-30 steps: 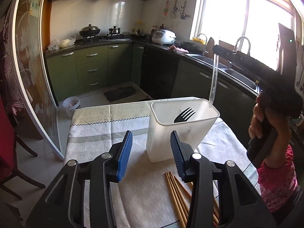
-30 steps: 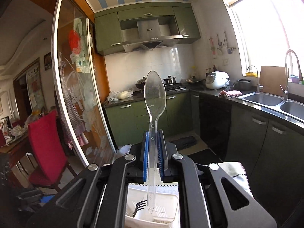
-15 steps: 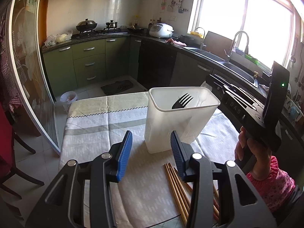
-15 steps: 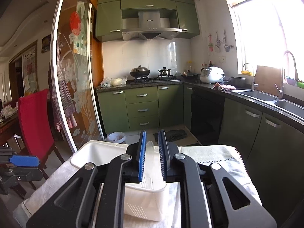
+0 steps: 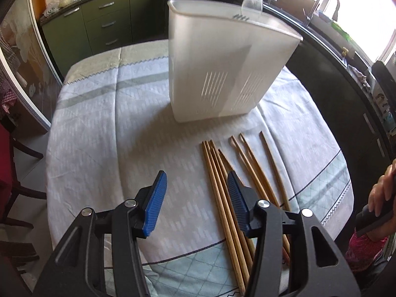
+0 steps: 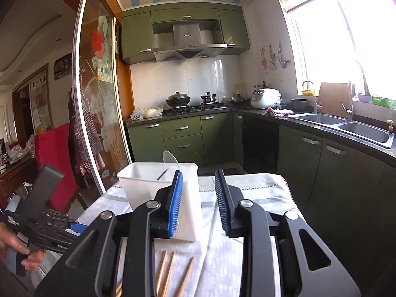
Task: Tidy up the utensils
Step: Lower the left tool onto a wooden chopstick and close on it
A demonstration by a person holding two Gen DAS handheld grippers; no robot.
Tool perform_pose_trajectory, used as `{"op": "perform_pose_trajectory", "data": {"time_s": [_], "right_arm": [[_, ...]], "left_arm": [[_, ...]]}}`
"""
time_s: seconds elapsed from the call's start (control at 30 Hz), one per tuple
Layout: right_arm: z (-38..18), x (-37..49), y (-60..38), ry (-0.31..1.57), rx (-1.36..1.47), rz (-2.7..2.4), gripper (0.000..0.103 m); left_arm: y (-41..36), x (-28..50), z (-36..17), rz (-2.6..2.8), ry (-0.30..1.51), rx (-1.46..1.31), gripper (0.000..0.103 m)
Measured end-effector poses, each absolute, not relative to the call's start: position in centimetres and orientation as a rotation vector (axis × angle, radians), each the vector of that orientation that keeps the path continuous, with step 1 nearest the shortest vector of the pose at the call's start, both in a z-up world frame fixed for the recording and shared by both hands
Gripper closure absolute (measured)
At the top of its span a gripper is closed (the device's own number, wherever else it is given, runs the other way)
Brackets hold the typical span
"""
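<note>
On the cloth-covered table (image 5: 99, 123), the left gripper (image 5: 195, 198) hangs with jaws opening and nothing between them, its right pad over the loose wooden chopsticks (image 5: 222, 185). Closing off-centre could scatter them. Beyond stands the white utensil holder (image 5: 222, 61), holding a clear spoon (image 5: 252, 0) and a fork. The right gripper (image 6: 198, 203), jaws opening and empty, points at that holder.

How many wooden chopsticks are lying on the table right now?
About 8 chopsticks lie on the tablecloth before the white holder: five bunched left, three spread right. The gripper hides some, so the count is uncertain.
</note>
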State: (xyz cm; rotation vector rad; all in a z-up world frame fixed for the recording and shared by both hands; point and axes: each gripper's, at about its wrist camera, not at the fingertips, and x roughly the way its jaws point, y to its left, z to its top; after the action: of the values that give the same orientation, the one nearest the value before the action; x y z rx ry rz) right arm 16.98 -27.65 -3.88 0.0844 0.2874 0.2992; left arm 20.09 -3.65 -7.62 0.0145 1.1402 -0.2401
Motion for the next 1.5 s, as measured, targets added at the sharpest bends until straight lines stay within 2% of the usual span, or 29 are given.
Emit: {"op": "perform_pose_trajectory", "data": {"time_s": [0.07,0.13,0.2,1.07,1.17,1.2,1.5], "right_arm": [[-4.7,16.1,-28.6,0.314,0.092,0.293,0.075],[-5.4,15.6,-29.6,0.341,0.106,0.291,0.075],[-6.2,15.1,-30.5,0.357,0.124,0.290,0.064],[-7.5,13.9,-34.9,0.403,0.237,0.270,0.063],[-7.6,13.8,-35.2,0.406,0.241,0.266,0.063],[-7.6,13.8,-35.3,0.408,0.244,0.263,0.063],[-7.5,14.0,-35.3,0.434,0.243,0.272,0.063]], "left_arm": [[-4.4,20.5,-8.9,-0.220,1.184,0.041,0.055],[-4.7,20.8,-10.0,-0.200,1.217,0.052,0.066],[-5.0,21.2,-10.9,-0.189,1.253,0.051,0.073],[-9.1,25.3,-14.0,-0.081,1.371,0.088,0.074],[-9.1,26.0,-13.7,-0.080,1.375,0.078,0.085],[-9.0,26.1,-13.6,-0.082,1.379,0.072,0.095],[-7.8,25.2,-12.5,-0.083,1.333,0.031,0.097]]}}
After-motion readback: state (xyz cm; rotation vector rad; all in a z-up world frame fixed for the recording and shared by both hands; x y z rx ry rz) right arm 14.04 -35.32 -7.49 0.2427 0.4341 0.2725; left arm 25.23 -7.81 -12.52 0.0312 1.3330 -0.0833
